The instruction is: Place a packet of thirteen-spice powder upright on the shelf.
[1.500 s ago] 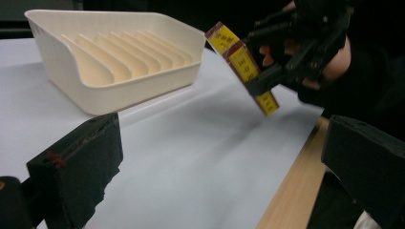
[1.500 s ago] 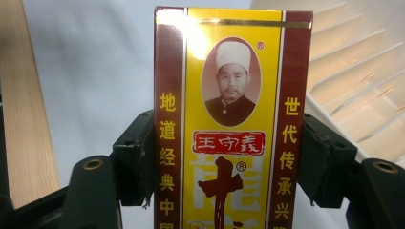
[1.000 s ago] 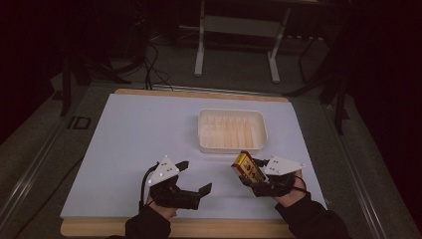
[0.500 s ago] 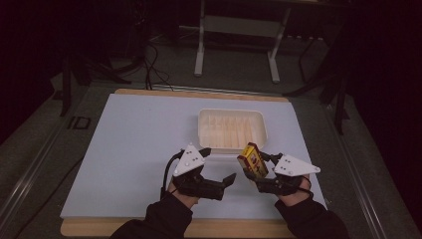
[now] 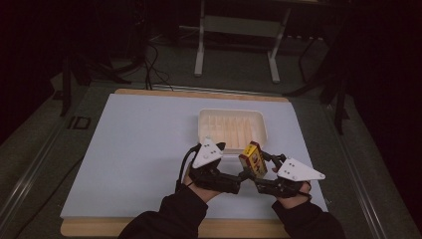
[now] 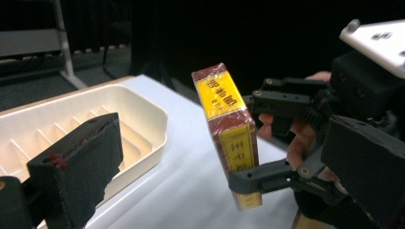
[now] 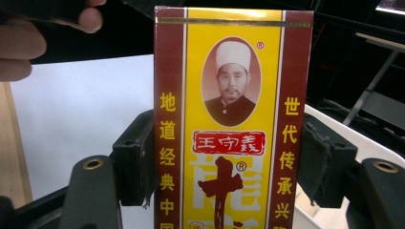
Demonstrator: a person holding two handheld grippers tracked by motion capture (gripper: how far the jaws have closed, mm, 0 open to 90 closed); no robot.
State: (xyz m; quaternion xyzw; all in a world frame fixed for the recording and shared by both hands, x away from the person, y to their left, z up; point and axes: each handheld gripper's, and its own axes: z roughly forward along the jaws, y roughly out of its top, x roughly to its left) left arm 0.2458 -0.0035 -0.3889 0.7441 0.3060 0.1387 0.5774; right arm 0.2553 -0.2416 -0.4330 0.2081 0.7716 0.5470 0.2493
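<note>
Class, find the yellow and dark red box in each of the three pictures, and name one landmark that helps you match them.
High view: the box sits low and right of centre, just below the tray.
Left gripper view: centre-right, upright, clamped by the right gripper.
Right gripper view: centre, its front facing the camera.
Shared landmark: the cream ribbed tray, beside the box in all three.

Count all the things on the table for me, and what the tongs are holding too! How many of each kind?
Yellow and red boxes: 1, held up by the right tongs
Cream trays: 1, on the white mat
Tongs: 2, the left tongs open beside the box
Total: 4 things
</note>
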